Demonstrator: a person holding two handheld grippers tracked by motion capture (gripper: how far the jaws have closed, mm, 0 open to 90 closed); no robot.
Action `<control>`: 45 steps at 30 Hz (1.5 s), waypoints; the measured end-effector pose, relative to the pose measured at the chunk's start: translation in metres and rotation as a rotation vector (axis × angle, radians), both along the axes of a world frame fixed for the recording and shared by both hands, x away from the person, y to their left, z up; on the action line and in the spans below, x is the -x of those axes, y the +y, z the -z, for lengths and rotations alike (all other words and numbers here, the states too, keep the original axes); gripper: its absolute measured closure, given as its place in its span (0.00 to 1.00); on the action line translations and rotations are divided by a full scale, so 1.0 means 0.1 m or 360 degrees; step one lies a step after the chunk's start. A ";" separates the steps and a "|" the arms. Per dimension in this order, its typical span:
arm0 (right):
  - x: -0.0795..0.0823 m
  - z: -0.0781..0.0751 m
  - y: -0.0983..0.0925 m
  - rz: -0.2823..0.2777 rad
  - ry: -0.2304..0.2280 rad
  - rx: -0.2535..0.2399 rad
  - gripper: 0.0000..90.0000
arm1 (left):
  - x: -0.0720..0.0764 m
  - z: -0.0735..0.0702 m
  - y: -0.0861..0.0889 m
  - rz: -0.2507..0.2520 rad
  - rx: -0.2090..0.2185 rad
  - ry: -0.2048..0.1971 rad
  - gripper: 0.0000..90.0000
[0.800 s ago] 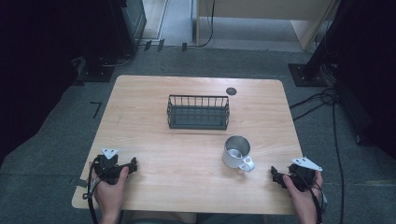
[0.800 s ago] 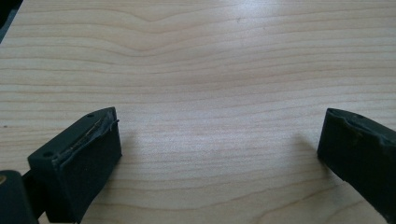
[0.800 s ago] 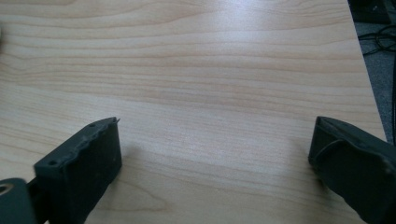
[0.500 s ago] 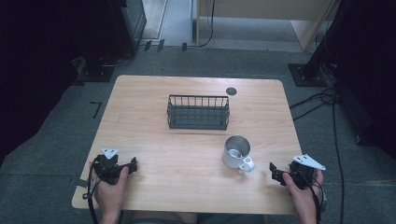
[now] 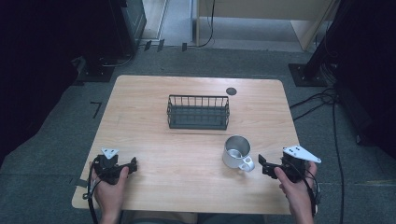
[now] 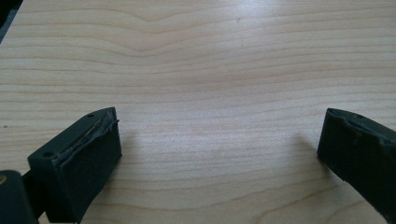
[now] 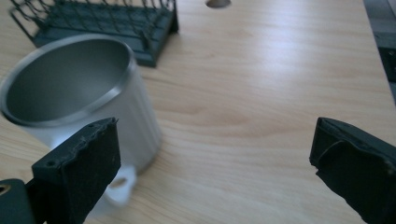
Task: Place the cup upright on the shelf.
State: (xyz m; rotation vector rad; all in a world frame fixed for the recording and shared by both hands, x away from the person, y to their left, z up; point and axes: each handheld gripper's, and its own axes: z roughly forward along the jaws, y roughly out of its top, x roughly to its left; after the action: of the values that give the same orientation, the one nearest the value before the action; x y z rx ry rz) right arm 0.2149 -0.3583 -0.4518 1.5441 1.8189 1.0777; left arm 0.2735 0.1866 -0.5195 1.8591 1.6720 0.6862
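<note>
A metal mug [image 5: 236, 151] stands upright on the wooden table [image 5: 154, 130], its handle toward the near right. My right gripper [image 5: 262, 166] sits just right of that handle, open, jaws apart and holding nothing. From the right gripper view the mug [image 7: 74, 93] is at the left, just beyond the left jaw, and its handle [image 7: 116, 189] shows beside that jaw. A black wire basket [image 5: 198, 112] stands mid-table behind the mug. My left gripper [image 5: 133, 165] rests near the front left edge, open over bare wood [image 6: 210, 116].
A small dark round hole [image 5: 231, 91] marks the tabletop beyond the basket. Cables [image 5: 322, 100] and dark equipment stands surround the table on the grey floor. The wire basket [image 7: 98, 23] is at the top left in the right gripper view.
My right gripper has shifted left toward the mug's handle. The left gripper and the mug have stayed put.
</note>
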 end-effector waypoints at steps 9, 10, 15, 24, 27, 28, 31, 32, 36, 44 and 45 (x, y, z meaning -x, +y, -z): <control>-0.09 -0.17 0.32 -0.0150 -0.0039 -0.0055 0.02 | 0.00 0.00 0.00 -0.0001 0.0001 -0.0001 0.00; -0.09 -0.17 0.32 -0.0150 -0.0039 -0.0055 0.02 | 0.00 0.00 0.00 -0.0001 0.0001 -0.0001 0.00; -0.13 -0.16 0.49 -0.0226 -0.0050 -0.0080 0.00 | 0.00 0.00 0.00 0.0000 0.0000 0.0000 0.00; -0.19 -0.06 0.68 -0.0279 0.0000 -0.0071 0.00 | 0.00 0.00 0.00 0.0000 0.0001 -0.0001 0.00; -0.21 -0.02 0.74 -0.0273 0.0020 -0.0044 0.00 | 0.00 0.00 0.00 0.0000 0.0000 -0.0001 0.00; -0.22 -0.01 0.75 -0.0269 0.0021 -0.0032 0.00 | 0.00 0.00 0.00 0.0000 0.0000 -0.0001 0.00; -0.21 0.02 0.77 -0.0250 0.0031 0.0003 0.00 | 0.00 0.00 0.00 0.0000 0.0000 0.0000 0.00; -0.21 0.04 0.77 -0.0249 0.0034 0.0005 0.00 | 0.00 0.00 0.00 0.0000 0.0000 -0.0001 0.00; -0.19 0.06 0.74 -0.0236 0.0049 0.0021 0.00 | 0.00 0.00 0.00 0.0000 0.0000 0.0000 0.00; -0.09 0.11 0.61 -0.0202 0.0061 0.0007 0.00 | 0.00 0.00 0.00 0.0001 -0.0002 -0.0001 0.00; -0.07 0.12 0.59 -0.0180 0.0069 0.0031 0.00 | 0.00 0.00 0.00 0.0001 -0.0002 -0.0001 0.00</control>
State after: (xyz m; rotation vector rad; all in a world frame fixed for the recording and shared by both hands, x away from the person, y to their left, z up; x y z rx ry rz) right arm 0.2224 -0.2998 -0.4640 1.4793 1.9605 1.0822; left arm 0.2735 0.1867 -0.5196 1.8602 1.6709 0.6872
